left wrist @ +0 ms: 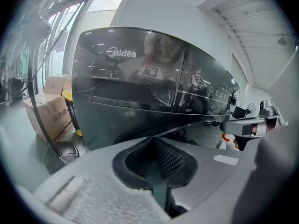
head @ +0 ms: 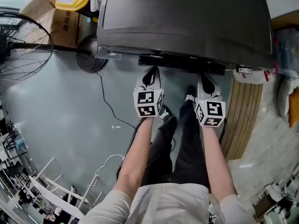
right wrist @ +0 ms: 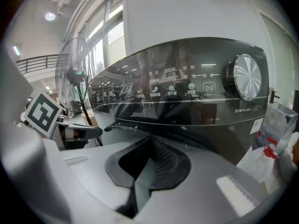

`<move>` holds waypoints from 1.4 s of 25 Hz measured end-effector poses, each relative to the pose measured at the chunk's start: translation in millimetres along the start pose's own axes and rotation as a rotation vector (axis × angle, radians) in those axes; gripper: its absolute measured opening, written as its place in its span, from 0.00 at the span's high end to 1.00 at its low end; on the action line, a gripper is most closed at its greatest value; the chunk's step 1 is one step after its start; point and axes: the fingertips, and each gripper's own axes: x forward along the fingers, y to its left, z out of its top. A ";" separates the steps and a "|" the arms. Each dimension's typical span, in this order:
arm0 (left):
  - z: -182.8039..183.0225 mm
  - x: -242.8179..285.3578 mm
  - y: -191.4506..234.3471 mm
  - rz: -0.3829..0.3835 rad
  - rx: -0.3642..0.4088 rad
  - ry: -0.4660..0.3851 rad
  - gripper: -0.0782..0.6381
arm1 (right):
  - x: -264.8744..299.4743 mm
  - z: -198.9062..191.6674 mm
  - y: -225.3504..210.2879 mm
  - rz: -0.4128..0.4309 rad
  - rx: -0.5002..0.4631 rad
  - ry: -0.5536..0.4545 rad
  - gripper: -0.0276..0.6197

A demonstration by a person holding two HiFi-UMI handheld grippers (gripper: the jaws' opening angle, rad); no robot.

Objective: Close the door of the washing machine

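head view, looking steeply down: dark grey washing machine [head: 187, 17] fills the top of the frame. a black strip [head: 182, 64] juts from its front face, low and centred. it reads as the edge of the door, standing proud of the front rather than flush; how far open, cannot tell from here.

left gripper [head: 152, 74]: jaws pressed together, nothing between them (its own view [left wrist: 154, 143] shows the pads meeting with no gap). the tips sit right at the left part of the strip. contact not resolvable.

right gripper [head: 205, 80]: jaws also fully together and empty, as its own view [right wrist: 149, 146] shows. the tips are at the right part of the strip, just beside it; touching or not, cannot tell.

both grippers angle downward, side by side, near each other but apart.

left gripper view: glossy front with brand lettering, and a thin dark curved edge crossing just ahead of the jaws.

right gripper view: control panel with a round silver dial [right wrist: 246, 77] at upper right.

surroundings: standing fan [head: 23, 45] and cardboard box [head: 60, 17] to the left of the machine, black cable [head: 107, 104] across the grey floor, wooden planks [head: 243, 111] to the right.
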 end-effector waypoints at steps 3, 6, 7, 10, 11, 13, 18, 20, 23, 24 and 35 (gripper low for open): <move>9.8 -11.4 -6.3 -0.009 0.006 -0.011 0.88 | -6.8 3.1 11.1 0.023 0.003 0.003 0.95; 18.1 -26.1 -11.8 -0.016 0.025 -0.008 0.88 | -17.4 3.6 26.5 0.040 -0.005 0.022 0.95; 20.6 -33.5 -14.0 -0.020 0.025 -0.008 0.88 | -22.3 4.1 31.9 0.046 -0.012 0.030 0.95; 27.7 -59.8 -19.7 -0.027 0.017 -0.008 0.88 | -35.9 9.9 45.6 0.070 -0.036 0.052 0.95; 30.3 -67.7 -22.4 -0.027 0.014 -0.010 0.88 | -40.5 13.9 47.8 0.077 -0.043 0.054 0.95; 35.2 -81.7 -29.7 -0.032 0.010 -0.014 0.88 | -51.2 22.5 51.3 0.090 -0.054 0.051 0.95; 45.3 -120.9 -38.7 -0.028 -0.012 -0.028 0.88 | -86.6 39.2 74.4 0.128 -0.143 0.046 0.95; 51.9 -136.8 -43.8 -0.024 -0.037 -0.042 0.88 | -101.6 44.2 81.5 0.155 -0.153 0.053 0.95; 62.7 -159.5 -59.5 -0.035 -0.050 -0.053 0.88 | -126.7 51.2 88.2 0.175 -0.131 0.060 0.95; 67.9 -165.7 -64.4 -0.044 -0.049 -0.056 0.88 | -133.3 54.3 91.5 0.180 -0.126 0.059 0.95; 109.2 -216.6 -80.8 -0.076 0.004 -0.077 0.88 | -170.7 94.4 124.0 0.280 0.001 0.036 0.95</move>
